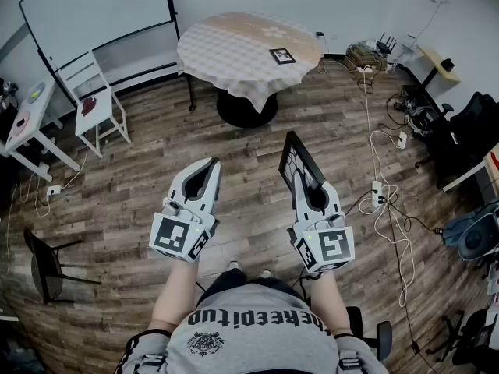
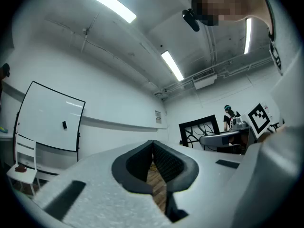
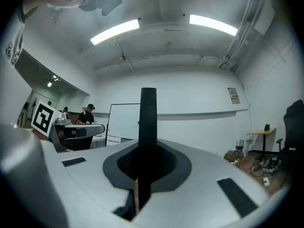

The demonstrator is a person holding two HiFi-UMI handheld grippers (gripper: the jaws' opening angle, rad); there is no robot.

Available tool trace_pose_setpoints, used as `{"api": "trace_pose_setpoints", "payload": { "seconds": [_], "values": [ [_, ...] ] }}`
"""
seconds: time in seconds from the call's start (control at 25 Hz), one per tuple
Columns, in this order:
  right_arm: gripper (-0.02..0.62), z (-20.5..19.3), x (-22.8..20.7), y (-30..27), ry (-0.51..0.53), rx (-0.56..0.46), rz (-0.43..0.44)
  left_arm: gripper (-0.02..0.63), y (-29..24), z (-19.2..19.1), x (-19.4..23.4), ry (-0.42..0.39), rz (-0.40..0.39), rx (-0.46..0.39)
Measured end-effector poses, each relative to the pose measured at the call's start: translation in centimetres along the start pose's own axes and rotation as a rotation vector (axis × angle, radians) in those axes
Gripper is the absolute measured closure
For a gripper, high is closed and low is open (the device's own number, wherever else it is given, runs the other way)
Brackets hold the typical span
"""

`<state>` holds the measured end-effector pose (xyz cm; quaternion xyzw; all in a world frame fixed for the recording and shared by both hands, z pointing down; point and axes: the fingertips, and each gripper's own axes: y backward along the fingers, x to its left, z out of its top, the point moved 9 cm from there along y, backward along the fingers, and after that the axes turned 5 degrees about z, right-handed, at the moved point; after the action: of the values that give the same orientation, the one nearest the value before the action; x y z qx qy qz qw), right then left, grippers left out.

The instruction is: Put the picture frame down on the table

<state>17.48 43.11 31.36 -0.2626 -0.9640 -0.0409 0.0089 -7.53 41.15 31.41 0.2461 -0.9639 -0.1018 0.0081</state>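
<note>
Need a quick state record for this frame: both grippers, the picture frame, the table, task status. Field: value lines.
left gripper: shut, empty
right gripper: shut on the picture frame
picture frame: black, held upright, seen edge-on in the right gripper view, above the wood floor
table: round, cloth-covered, ahead of both grippers, well apart from the frame
on table: small dark-bordered square
task status: frame not yet on the table

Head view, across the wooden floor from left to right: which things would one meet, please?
Black chair → left gripper, jaws shut and empty → right gripper, jaws shut on the picture frame → white power strip with its cables.
</note>
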Motion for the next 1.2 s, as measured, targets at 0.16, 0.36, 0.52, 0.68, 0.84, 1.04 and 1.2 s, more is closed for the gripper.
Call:
{"api": "trace_pose_setpoints", "payload": {
  "seconds": [0.16, 0.36, 0.52, 0.68, 0.84, 1.04, 1.2],
  "values": [
    [0.580, 0.3, 0.5, -0.3, 0.005, 0.004, 0.011, 0.591, 0.3, 0.1, 0.4, 0.005, 0.000, 0.000],
    [0.580, 0.2, 0.9, -0.9, 0.007, 0.006, 0.012, 0.591, 0.2, 0.0, 1.0, 0.012, -0.006, 0.000],
    [0.580, 0.4, 1.1, -1.1, 0.009, 0.009, 0.007, 0.591, 0.2, 0.1, 1.3, 0.017, -0.009, -0.003],
    [0.580, 0.3, 1.5, -1.6, 0.009, 0.016, 0.005, 0.591, 0.2, 0.0, 2.0, 0.022, -0.012, -0.007],
    [0.580, 0.2, 1.9, -2.4, -0.008, 0.008, -0.012, 0.591, 0.3, -0.3, 3.1, 0.030, -0.009, -0.007],
    [0.580, -0.5, 2.5, -4.0, -0.045, 0.002, -0.019, 0.591, 0.5, -0.9, 5.0, 0.032, -0.006, -0.009],
    [0.580, -1.0, 3.7, -5.5, -0.051, 0.003, -0.025, 0.591, 0.7, -1.3, 7.1, 0.034, -0.007, -0.012]
  ]
}}
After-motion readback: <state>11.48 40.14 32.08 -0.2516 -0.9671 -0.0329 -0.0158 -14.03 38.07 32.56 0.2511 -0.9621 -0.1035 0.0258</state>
